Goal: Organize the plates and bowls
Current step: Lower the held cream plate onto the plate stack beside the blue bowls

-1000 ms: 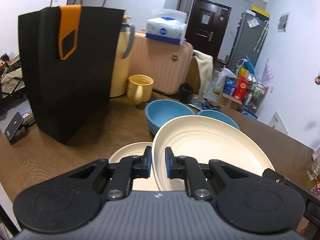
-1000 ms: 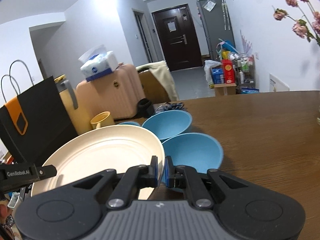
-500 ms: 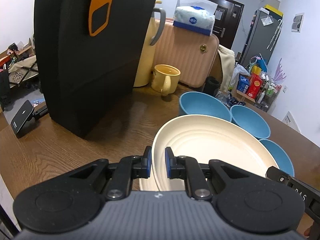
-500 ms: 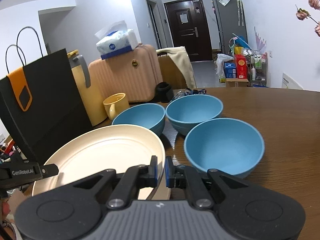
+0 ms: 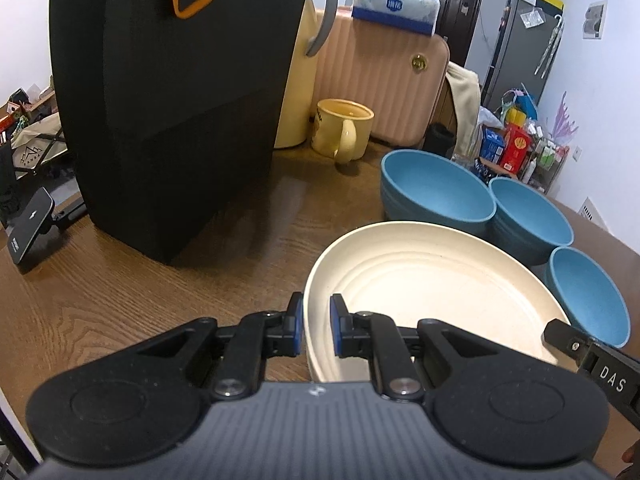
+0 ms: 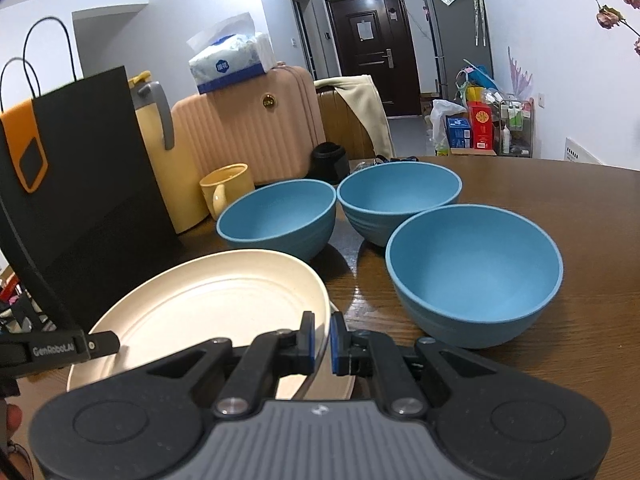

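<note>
A cream plate [image 5: 432,280] is pinched by its rim on opposite sides by the left hand-held gripper [image 5: 316,328] and the right hand-held gripper [image 6: 322,344], low over the wooden surface [image 5: 120,280]. Three blue bowls [image 6: 474,268] stand just beyond the plate.

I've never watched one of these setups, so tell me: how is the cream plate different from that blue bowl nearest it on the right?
The cream plate is wide, shallow and pale; the nearest blue bowl is deep, round-sided and blue. The plate is pinched at its rim on opposite sides by the left gripper and right gripper; the bowl stands untouched on the table. Both sit upright and look empty.
</note>
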Demonstrator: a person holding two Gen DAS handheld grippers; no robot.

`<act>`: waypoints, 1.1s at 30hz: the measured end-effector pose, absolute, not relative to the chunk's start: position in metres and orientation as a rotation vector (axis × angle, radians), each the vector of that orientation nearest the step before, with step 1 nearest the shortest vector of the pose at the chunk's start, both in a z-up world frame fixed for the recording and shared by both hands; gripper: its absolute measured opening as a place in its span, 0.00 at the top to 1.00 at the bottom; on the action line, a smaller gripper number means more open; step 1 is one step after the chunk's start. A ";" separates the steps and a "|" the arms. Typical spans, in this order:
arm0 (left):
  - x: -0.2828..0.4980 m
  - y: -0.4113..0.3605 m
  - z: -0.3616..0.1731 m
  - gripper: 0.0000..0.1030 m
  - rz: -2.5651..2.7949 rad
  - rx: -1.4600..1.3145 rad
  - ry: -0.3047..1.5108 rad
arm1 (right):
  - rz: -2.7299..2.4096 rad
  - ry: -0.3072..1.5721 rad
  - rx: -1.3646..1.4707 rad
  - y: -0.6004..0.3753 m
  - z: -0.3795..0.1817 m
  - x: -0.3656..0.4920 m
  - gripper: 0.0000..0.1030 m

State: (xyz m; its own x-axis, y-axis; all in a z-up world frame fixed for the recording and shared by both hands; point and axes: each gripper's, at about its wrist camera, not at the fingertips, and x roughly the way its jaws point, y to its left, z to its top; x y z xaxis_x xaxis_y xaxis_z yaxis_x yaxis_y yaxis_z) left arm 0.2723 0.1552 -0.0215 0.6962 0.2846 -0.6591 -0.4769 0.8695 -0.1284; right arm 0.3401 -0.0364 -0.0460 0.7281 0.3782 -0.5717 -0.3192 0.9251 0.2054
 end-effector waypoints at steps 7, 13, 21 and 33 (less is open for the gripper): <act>0.279 0.156 -0.036 0.86 0.432 -0.270 0.691 | 0.375 0.641 0.080 -0.031 -0.058 0.342 0.93; 0.285 0.150 -0.041 0.86 0.434 -0.232 0.689 | 0.366 0.636 0.070 -0.031 -0.069 0.344 0.93; 0.288 0.145 -0.050 0.86 0.439 -0.190 0.689 | 0.361 0.636 0.065 -0.030 -0.078 0.348 0.93; 0.293 0.139 -0.062 0.86 0.446 -0.145 0.694 | 0.362 0.635 0.070 -0.031 -0.086 0.352 0.93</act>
State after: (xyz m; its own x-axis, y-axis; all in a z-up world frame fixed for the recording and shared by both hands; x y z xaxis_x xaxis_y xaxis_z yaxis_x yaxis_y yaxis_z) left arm 0.2932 0.1393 -0.0621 0.6792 0.3486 -0.6458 -0.4434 0.8962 0.0175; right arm 0.3525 -0.0312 -0.0861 0.7443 0.3517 -0.5677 -0.3095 0.9350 0.1735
